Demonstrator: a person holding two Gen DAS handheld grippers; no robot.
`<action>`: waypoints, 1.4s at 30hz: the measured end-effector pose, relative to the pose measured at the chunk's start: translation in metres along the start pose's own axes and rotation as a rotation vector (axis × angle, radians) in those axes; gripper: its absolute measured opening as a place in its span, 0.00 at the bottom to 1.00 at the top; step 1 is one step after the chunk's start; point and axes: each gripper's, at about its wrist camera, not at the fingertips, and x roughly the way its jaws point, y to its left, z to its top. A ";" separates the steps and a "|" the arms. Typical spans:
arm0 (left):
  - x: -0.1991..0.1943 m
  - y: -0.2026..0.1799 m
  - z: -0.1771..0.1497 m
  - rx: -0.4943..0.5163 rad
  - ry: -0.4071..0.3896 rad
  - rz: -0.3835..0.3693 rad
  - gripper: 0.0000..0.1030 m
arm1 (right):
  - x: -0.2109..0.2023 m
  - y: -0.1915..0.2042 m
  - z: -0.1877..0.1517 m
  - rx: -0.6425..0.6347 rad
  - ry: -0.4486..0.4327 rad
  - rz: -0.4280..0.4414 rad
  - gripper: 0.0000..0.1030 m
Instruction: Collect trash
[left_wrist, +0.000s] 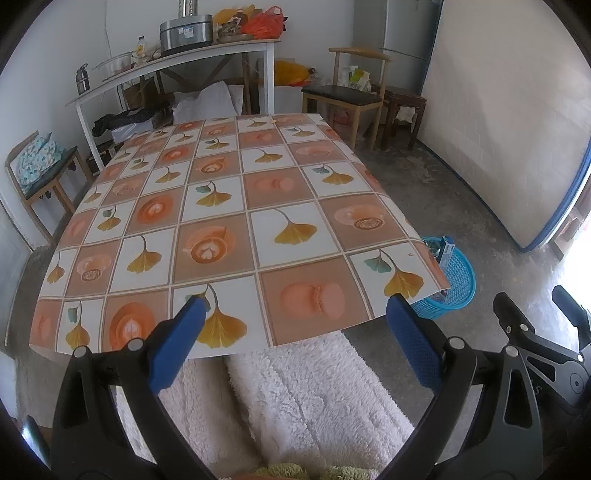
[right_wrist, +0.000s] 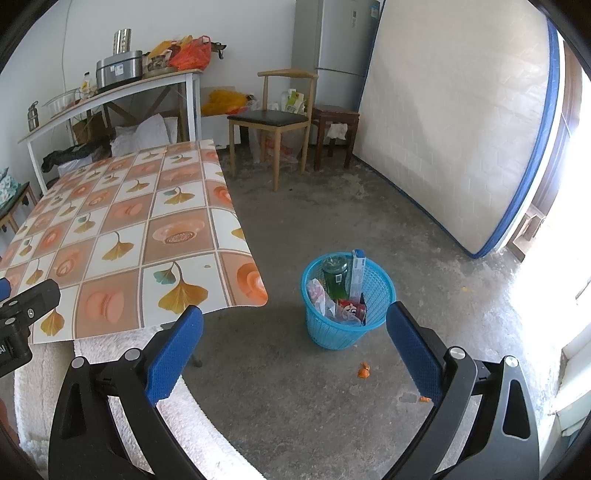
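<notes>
Scrap: small orange scrap (right_wrist: 364, 370) on the floor (right_wrist: 295, 240), just in front of the basket (right_wrist: 373, 314); looks light and crumpled, so I'd pinch it across the middle.
Basket: blue mesh, by the tabletop's (left_wrist: 221, 206) right front corner; holds a bottle (right_wrist: 335, 277), carton (right_wrist: 357, 271), wrappers.
Left tongs (left_wrist: 295, 332): spread, holding nothing, over the tabletop's front edge.
Right tongs (right_wrist: 295, 341): spread, holding nothing, above floor.
Floor: bare, rough concrete.
Room: chair (right_wrist: 273, 118), mattress (right_wrist: 454, 140) against the wall.

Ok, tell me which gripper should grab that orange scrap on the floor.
Right. The right gripper hangs open over the floor, with the orange scrap between its jaws near the blue basket. The left gripper faces the table.
</notes>
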 end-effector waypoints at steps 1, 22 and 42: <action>0.000 0.001 0.000 0.002 -0.001 0.001 0.92 | 0.000 -0.001 0.000 -0.001 -0.001 0.000 0.94; 0.000 0.002 -0.001 0.000 0.001 0.000 0.92 | 0.000 0.000 -0.001 0.001 0.003 -0.003 0.94; 0.001 0.004 -0.001 0.000 0.003 -0.002 0.92 | -0.001 0.000 -0.001 0.001 0.005 -0.002 0.94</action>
